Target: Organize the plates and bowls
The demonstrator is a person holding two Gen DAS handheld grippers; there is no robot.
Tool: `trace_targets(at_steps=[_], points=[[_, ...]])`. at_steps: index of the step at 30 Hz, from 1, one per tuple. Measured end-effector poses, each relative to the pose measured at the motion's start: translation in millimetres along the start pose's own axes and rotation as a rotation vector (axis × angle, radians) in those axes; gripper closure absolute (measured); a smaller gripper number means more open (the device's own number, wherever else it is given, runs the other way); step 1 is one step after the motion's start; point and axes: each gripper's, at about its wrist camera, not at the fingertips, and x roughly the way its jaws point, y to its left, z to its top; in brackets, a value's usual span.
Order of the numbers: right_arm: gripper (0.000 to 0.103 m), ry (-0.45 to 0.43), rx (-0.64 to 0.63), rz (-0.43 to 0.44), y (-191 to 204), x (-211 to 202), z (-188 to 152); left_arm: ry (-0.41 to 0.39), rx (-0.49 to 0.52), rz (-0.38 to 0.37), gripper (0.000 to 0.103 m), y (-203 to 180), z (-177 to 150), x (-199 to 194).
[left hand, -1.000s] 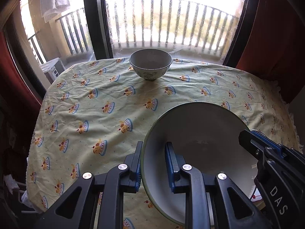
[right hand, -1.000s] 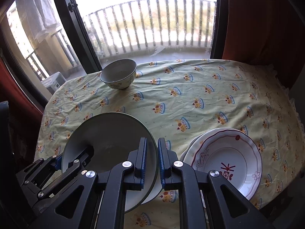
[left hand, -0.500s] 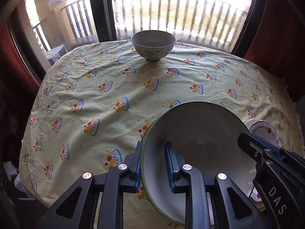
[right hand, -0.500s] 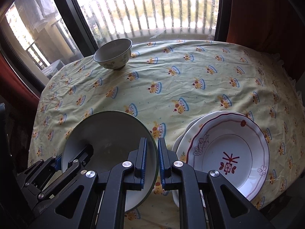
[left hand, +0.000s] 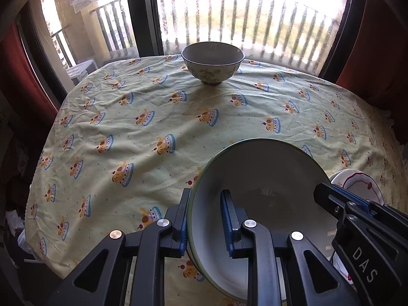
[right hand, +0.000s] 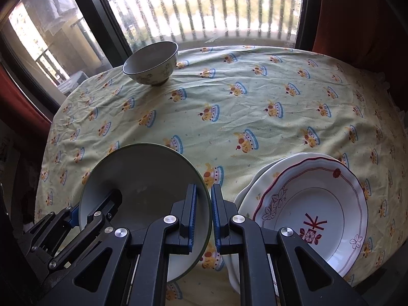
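Cartoon-print tablecloth [left hand: 153, 127] carries a patterned bowl [left hand: 212, 61] far beyond the green-rimmed plate [left hand: 260, 178]; left gripper [left hand: 205, 219] and right gripper [right hand: 204, 216] each clamp its rim.

The small bowl [right hand: 151, 63] is sitting by the table's [right hand: 255, 97] far edge, the stacked plates [right hand: 309, 204] are lying at its near right, and the held bowl [right hand: 145, 186] is hanging left of them.

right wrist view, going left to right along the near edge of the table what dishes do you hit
green-rimmed bowl held in both tools → stacked plates; the small bowl sits far back, not on that line
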Motion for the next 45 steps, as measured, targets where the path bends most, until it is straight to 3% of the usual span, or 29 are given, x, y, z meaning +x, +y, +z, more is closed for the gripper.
trace_targets(at_steps=[4, 7, 12, 16, 18, 23, 25, 27, 29, 31, 35, 45], points=[[0.088, 0.023, 0.001, 0.021, 1.6, 7.3, -0.1, 0.002, 0.013, 0.033, 0.083, 2.2, -1.4, 2.3], [0.088, 0.033, -0.001, 0.019, 3.3, 11.9, -2.1, 0.049, -0.004, 0.023, 0.083, 6.8, -4.6, 11.7], [0.088, 0.014, -0.003, 0.009, 4.2, 11.5, -5.6, 0.038, 0.032, 0.026, 0.083, 3.3, -5.7, 12.2], [0.087, 0.006, 0.017, 0.011, 2.8, 10.6, -7.1, 0.043, 0.042, 0.001, 0.082, 5.8, -4.9, 12.7], [0.086, 0.001, 0.030, 0.005, 3.5, 9.0, -7.7, 0.052, 0.044, -0.033, 0.076, 8.4, -3.7, 13.0], [0.075, -0.026, 0.032, -0.031, 13.7, -1.2, -6.5, 0.063, 0.054, -0.093, 0.064, 15.2, 1.8, 6.5], [0.065, -0.043, 0.027, -0.029, 21.6, -8.6, -4.9, 0.049, 0.057, -0.106, 0.059, 20.2, 5.5, 0.3], [0.042, -0.070, 0.014, -0.026, 30.9, -16.2, -2.3, 0.033, 0.063, -0.121, 0.048, 25.7, 10.8, -6.3], [0.037, -0.106, 0.007, -0.046, 40.5, -24.6, 1.6, 0.009, 0.077, -0.131, 0.042, 32.1, 17.5, -14.7], [0.035, -0.122, 0.009, -0.054, 48.8, -31.1, 7.6, -0.016, 0.090, -0.140, 0.033, 38.1, 24.8, -23.3], [0.031, -0.168, 0.029, -0.068, 63.1, -45.7, 18.6, -0.053, 0.099, -0.165, 0.029, 50.2, 40.7, -35.7], [0.028, -0.236, 0.029, -0.098, 84.7, -63.2, 56.0, -0.108, 0.077, -0.190, 0.028, 64.4, 81.5, -43.9]])
